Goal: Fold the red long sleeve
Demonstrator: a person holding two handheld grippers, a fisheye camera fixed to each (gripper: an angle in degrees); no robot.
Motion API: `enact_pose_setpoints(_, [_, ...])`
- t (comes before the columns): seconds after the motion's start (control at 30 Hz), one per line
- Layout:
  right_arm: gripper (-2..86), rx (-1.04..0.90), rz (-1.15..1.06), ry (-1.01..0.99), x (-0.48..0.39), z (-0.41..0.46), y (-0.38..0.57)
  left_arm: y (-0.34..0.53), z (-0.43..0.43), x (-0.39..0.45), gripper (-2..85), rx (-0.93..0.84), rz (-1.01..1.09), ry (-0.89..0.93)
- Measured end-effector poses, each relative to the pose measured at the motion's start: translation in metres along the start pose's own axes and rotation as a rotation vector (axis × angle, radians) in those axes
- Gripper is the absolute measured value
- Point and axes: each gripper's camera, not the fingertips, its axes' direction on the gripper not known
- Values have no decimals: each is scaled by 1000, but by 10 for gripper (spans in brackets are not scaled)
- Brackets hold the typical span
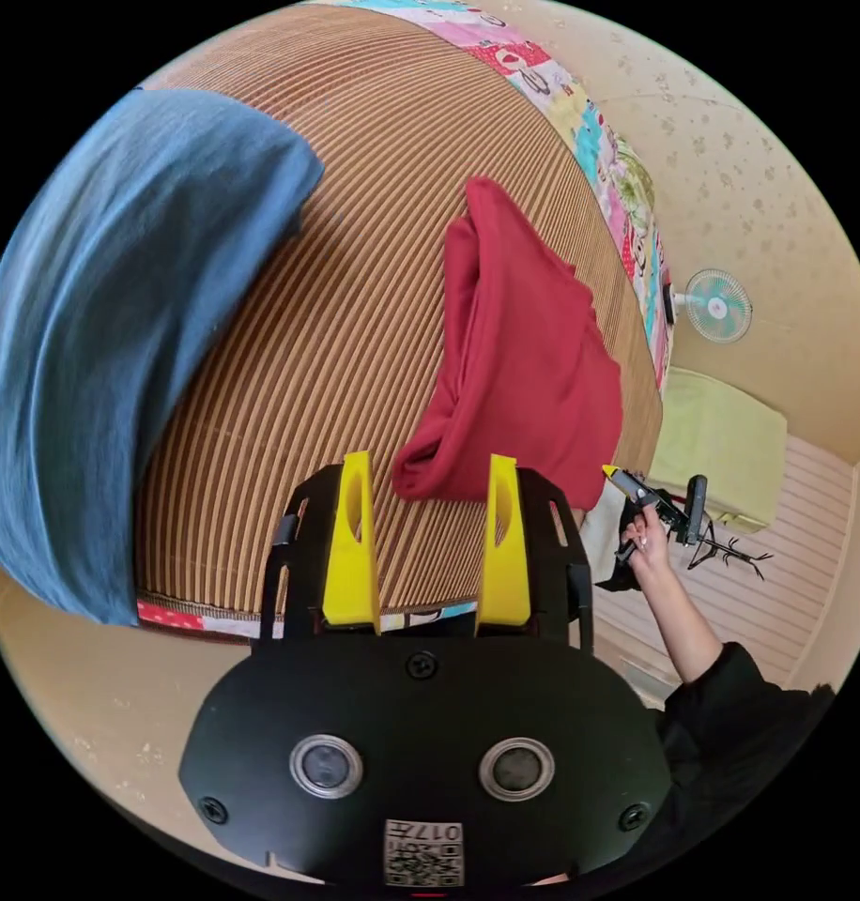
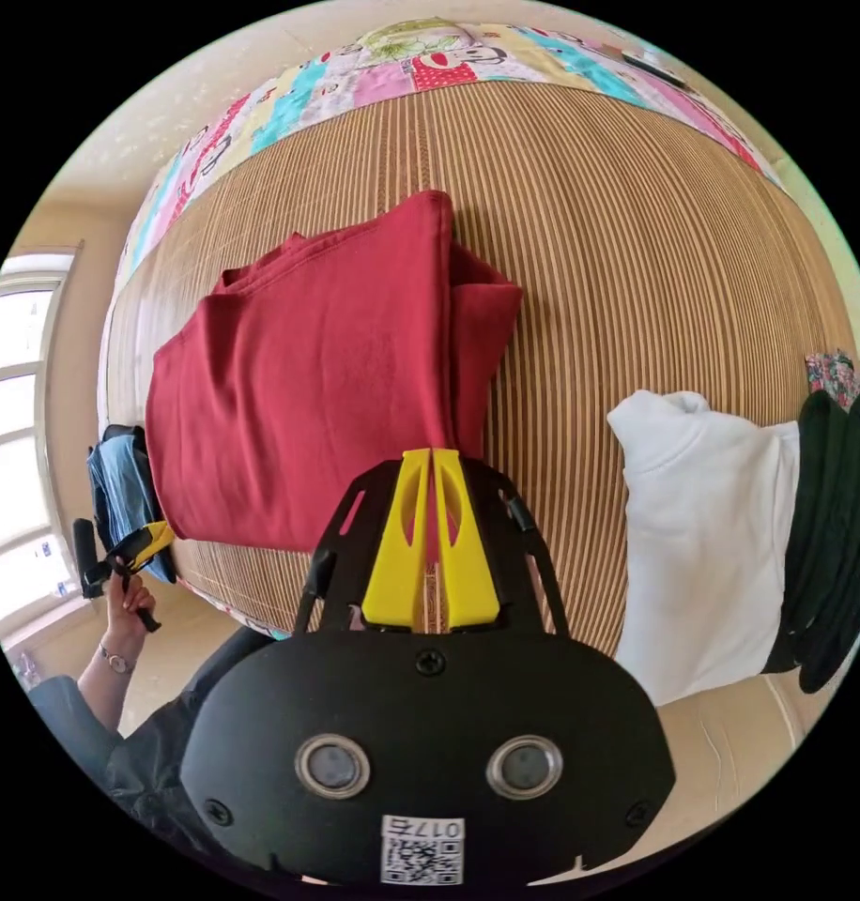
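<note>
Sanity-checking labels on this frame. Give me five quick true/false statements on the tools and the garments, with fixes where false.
1. The right tool is shut on an edge of the red long sleeve. True.
2. The left tool is shut on the red garment. False: its jaws stand open, with the garment's near edge lying between and beyond them, not pinched.
3. The red long sleeve lies on a striped woven mat. True.
4. A white garment lies on top of the red one. False: it sits apart, to the side on the mat, beside a dark garment.
5. A blue garment shows in the left gripper view. True.
</note>
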Motion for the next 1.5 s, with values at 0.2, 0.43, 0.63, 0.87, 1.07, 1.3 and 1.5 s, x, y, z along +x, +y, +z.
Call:
enact_pose_setpoints(0.2, [5, -66, 86, -80, 15, -6, -22, -8, 22, -33, 106, 36, -222, 223])
enact_pose_setpoints(0.43, [5, -72, 77, -177, 36, -23, -5, -30, -50, 139, 51, 150, 244, 218])
enact_pose_setpoints(0.63, [11, -22, 117, -314, 90, -39, 55, 6, 22, 387, 58, -13, 851, -69])
enact_pose_setpoints(0.87, [58, -58, 198, -633, 178, -25, 115, 37, 103, 409, 90, -146, 900, -5])
enact_pose_setpoints(1.07, [136, -56, 252, -913, 223, -7, 129, -17, 98, 261, 148, -45, 341, -78])
enact_pose_setpoints(1.3, [241, -72, 441, -1246, 246, 41, 113, -35, 214, 180, 82, -468, 35, 169])
enact_pose_setpoints(1.5, [269, 2, 426, -1306, 253, 45, 59, 52, 204, 273, -5, -556, 384, 184])
